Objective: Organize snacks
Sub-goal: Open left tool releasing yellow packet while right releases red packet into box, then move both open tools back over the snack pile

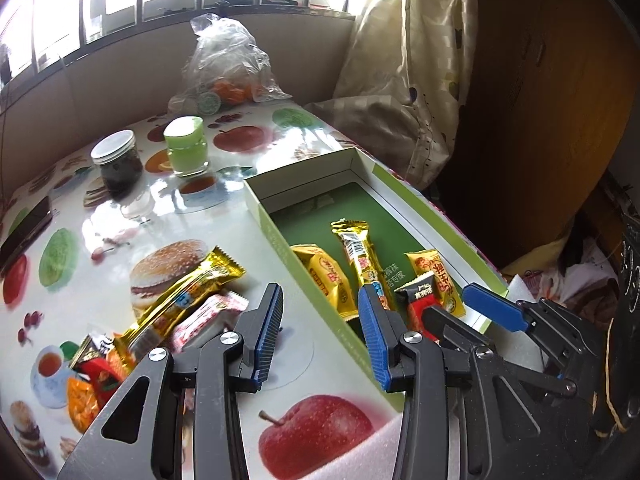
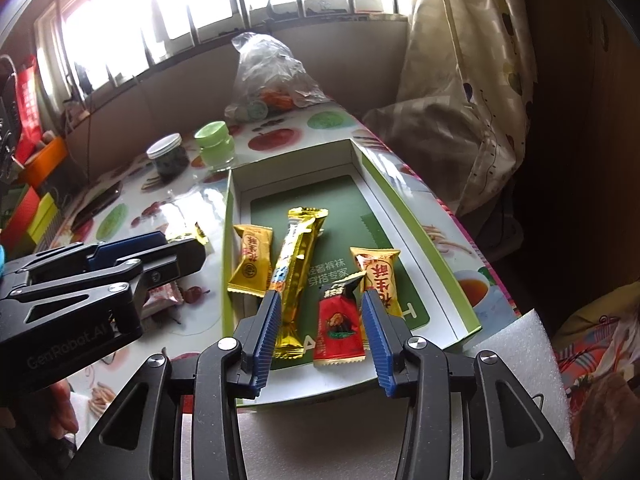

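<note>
Over box (image 2: 460, 280) | both grippers (image 2: 320, 320) (image 1: 320, 328) gaping, empty | risk: snagging red packet (image 2: 340, 332) or knocking box wall on retreat

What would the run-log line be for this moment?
box: four snacks inside | table: snacks left | left gripper: open, empty | right gripper: open over red pack, no grip

Side of left gripper (image 2: 104, 276) body: "GenRobot.AI", embossed, partly cut off. Green floor of the open box (image 2: 344, 200): white Chinese print, two lines, reading roughly 经著裤袜 / 穿搭专家; large white letters "T" and "A" near its front edge. Snack wrappers carry Chinese characters, too distorted to read surely.
</note>
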